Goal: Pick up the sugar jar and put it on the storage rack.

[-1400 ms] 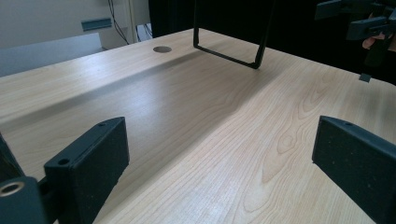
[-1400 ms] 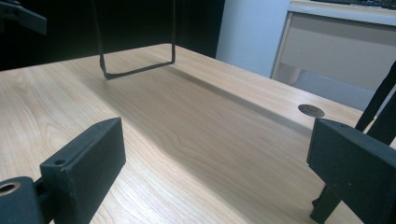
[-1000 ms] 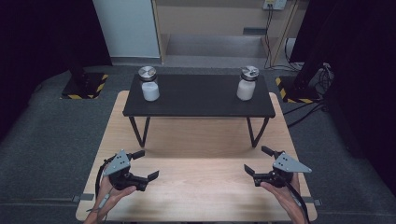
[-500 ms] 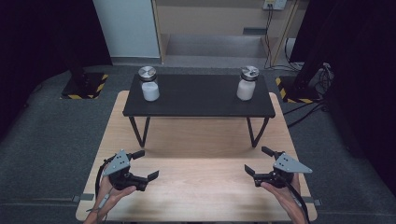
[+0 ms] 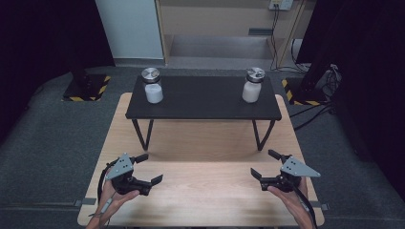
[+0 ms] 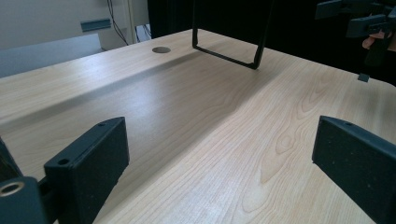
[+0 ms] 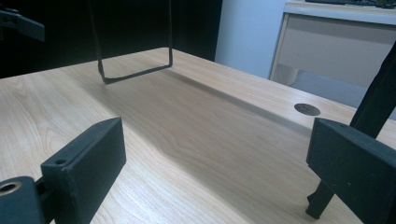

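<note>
Jars (image 5: 154,86) were the main things on show, two of them, white with round silver lids, one at each end of a black shelf (image 5: 203,105) that stood on thin black legs at the far half of a light wood table (image 5: 200,191). The second jar (image 5: 252,85) sat toward the right end, well apart from the first. No label or writing could be made out on either, way too small from the high view. Both grippers were down at the near edge, nowhere close to the jars. The left gripper (image 5: 149,168) was held in the person's left hand (image 5: 117,193), low over the wood, jaws spread wide with nothing between them, pointing inward and a bit forward. The right gripper (image 5: 265,164) mirrored it in the right hand (image 5: 286,193), jaws also wide apart and empty. In the left gripper view the bare wood grain ran between its two black jaws, with a shelf leg (image 6: 229,32) and a round cable hole (image 6: 161,49) farther off, and the other gripper up in the top right corner. The right gripper view had the same deal, wood between gaping jaws, plus a black leg close on its right side.
</note>
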